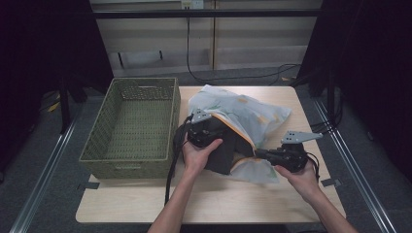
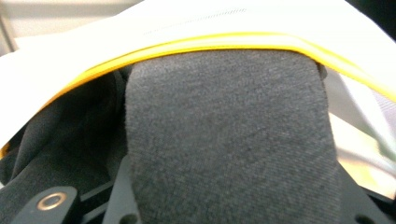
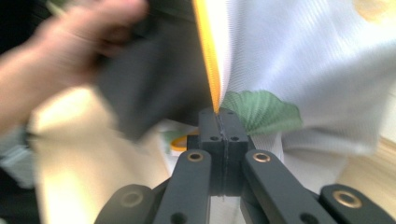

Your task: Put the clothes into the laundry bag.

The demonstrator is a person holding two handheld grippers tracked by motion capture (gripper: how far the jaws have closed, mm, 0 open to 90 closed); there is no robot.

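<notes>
From the high view, a white patterned bag [image 1: 243, 116] with an orange-trimmed mouth lies on the wooden table [image 1: 204, 199], to the right of a green woven basket [image 1: 131, 126] that stands at the table's left. A folded dark grey cloth [image 1: 226, 153] sits partly inside the bag's mouth, its near end sticking out toward the person. The left gripper [image 1: 206, 136] is at that cloth, in the left hand [image 1: 197, 155], and the right gripper [image 1: 262, 154], in the right hand [image 1: 303, 177], reaches from the right to the bag's rim; one side appears to hold the opening steady so the cloth can pass through it. In the left gripper view, the dark grey cloth [image 2: 229, 140] fills the space between the jaws, which stand partway closed around its thick fold, gripping it, and the orange rim [image 2: 224, 41] of the bag arches just above, so the cloth lies right at the opening. In the right gripper view, the jaws are pressed tight together on the orange rim [image 3: 208, 56], pinching that thin edge, with the white bag [image 3: 303, 70] fabric and a green leaf print [image 3: 261, 112] to the right, and the cloth [image 3: 149, 88] with the blurred left hand [image 3: 70, 51] at the left.
</notes>
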